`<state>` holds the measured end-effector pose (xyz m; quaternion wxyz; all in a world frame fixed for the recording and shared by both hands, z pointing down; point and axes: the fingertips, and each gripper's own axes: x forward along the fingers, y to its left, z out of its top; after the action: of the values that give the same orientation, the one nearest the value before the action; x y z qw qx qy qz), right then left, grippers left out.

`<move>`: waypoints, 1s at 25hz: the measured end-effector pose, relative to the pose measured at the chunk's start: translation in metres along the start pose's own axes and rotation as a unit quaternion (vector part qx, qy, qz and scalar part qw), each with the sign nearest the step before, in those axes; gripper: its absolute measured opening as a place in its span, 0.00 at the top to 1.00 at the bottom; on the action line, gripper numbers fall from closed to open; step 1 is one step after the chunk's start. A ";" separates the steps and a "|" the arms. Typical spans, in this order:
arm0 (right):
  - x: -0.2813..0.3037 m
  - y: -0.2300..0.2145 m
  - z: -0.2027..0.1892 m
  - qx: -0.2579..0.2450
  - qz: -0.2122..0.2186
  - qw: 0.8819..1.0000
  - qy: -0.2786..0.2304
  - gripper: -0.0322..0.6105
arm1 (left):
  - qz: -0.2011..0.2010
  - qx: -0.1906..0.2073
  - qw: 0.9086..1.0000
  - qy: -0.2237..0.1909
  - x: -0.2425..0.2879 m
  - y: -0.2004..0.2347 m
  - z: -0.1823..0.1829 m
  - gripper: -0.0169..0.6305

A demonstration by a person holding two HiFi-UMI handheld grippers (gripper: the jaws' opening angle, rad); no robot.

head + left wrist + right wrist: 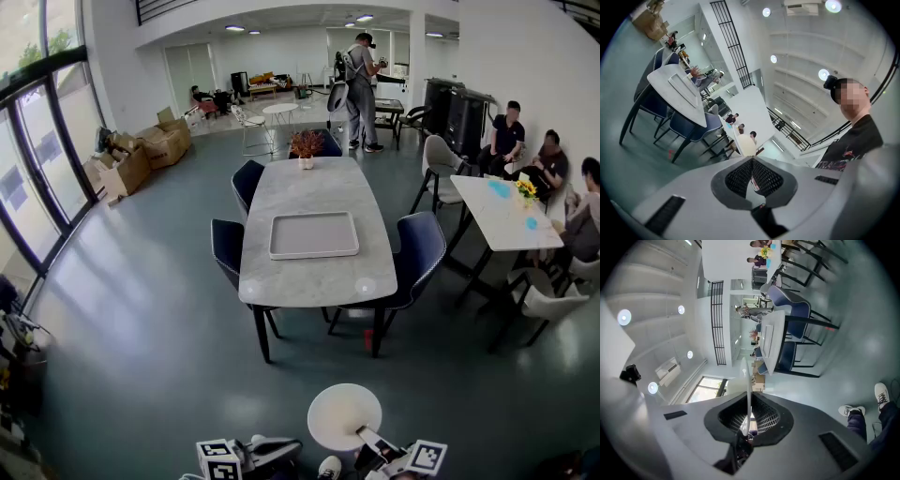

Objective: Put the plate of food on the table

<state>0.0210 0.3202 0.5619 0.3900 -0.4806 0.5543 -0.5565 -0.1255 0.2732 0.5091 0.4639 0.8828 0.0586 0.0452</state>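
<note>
A round white plate [343, 416] hangs low in the head view, just in front of me, and no food shows on it. My right gripper [366, 435] is shut on its near rim. In the right gripper view the plate [748, 380] stands edge-on between the pads of that gripper [749, 417]. My left gripper [281, 451] sits to the plate's left, apart from it. In the left gripper view this gripper [752, 174] is shut with nothing held. The long marble table [319, 277] stands a few steps ahead, with an empty grey tray [314, 234] on it.
Dark blue chairs [419, 248] flank the table, and a potted plant [307, 145] stands at its far end. At the right, seated people surround a second white table [502, 211]. A person [360, 89] stands beyond. Cardboard boxes [141, 155] lie by the left windows.
</note>
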 end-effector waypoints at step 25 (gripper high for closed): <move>0.001 0.008 0.006 -0.024 0.008 1.000 -0.011 0.91 | -0.003 0.013 1.000 -0.010 -0.003 0.001 0.000 0.96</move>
<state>0.0256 0.3172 0.5541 0.3888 -0.4920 0.5669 -0.5343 -0.1288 0.2717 0.5099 0.4529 0.8891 0.0574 0.0336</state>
